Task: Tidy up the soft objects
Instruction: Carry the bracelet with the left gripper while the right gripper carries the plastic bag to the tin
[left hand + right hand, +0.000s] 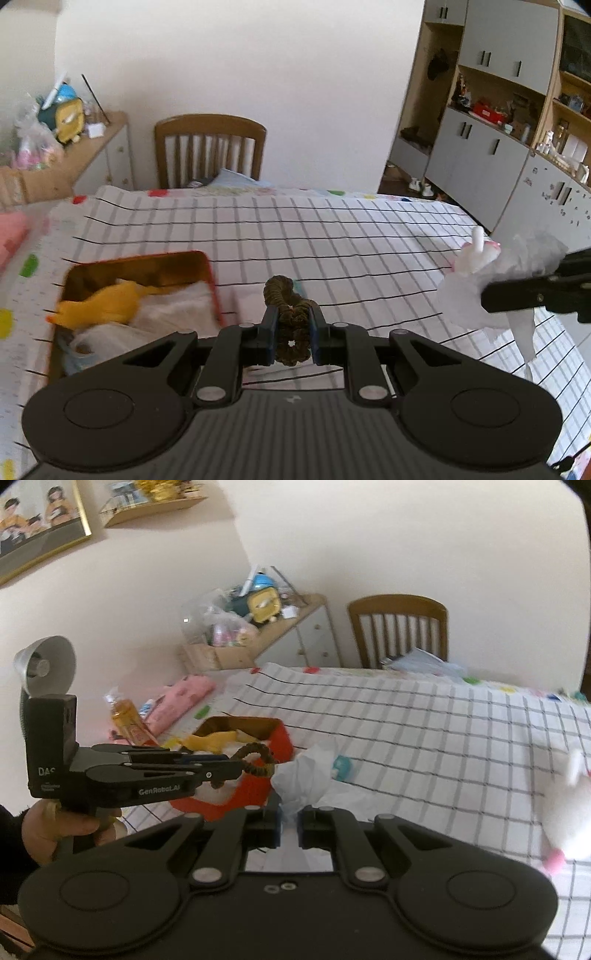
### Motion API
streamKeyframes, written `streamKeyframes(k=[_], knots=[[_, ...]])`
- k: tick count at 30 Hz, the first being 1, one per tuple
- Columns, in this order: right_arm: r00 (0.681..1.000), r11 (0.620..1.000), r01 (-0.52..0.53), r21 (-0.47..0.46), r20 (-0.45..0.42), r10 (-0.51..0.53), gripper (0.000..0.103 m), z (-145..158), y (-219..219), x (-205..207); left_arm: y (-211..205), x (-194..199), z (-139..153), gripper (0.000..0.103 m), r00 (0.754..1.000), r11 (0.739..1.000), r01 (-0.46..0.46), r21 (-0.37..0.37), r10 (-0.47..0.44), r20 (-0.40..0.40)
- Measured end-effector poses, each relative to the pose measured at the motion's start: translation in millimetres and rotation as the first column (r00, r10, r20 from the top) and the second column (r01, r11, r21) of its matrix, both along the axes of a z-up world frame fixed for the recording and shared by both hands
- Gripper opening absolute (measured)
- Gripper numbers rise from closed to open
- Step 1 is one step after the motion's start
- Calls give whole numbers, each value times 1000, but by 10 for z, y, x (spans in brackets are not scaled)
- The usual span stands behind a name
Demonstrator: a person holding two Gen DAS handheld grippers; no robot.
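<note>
My left gripper [293, 317] is shut on a brown scrunchie [290, 321], held above the checked bedspread [332, 236]; the right wrist view shows it too, as left gripper [236, 766] and scrunchie [258, 762]. To its left an open red tin [212, 284] holds a yellow rubber chicken [107, 306] and white bags. My right gripper [291, 814] is shut on a crumpled white plastic bag [306, 771], lifted off the bed. From the left wrist it is the right gripper [487, 295] with its bag [461, 295]. A white plush rabbit [569, 805] lies on the bed, blurred.
A small teal object [341, 766] lies on the bedspread beyond the bag. A wooden chair [210, 147] stands at the far edge, a cluttered sideboard [99, 147] left, grey cabinets [480, 155] right. A pink cushion [184, 698], an orange bottle [127, 720] and a lamp [46, 664] sit by the tin.
</note>
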State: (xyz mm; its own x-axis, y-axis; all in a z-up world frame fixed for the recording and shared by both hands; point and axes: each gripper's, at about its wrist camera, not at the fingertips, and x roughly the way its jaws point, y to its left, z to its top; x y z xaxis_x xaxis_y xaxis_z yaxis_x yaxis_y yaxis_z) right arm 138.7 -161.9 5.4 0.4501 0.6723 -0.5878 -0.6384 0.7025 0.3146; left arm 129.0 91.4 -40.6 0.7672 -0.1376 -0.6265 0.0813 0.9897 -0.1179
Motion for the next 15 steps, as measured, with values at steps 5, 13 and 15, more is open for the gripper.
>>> streamKeyframes(k=[5, 13, 15], knots=[[998, 999, -53, 0, 33, 53, 7, 78, 402, 30, 258, -86, 52, 17, 1000, 1000, -24, 16, 24, 7], [992, 994, -114, -3, 47, 114, 7, 94, 1075, 197, 721, -145, 7, 17, 997, 997, -72, 29, 72, 4], [991, 992, -123, -6, 47, 123, 7, 77, 1217, 240, 846, -158, -26, 17, 996, 996, -84, 28, 85, -3]])
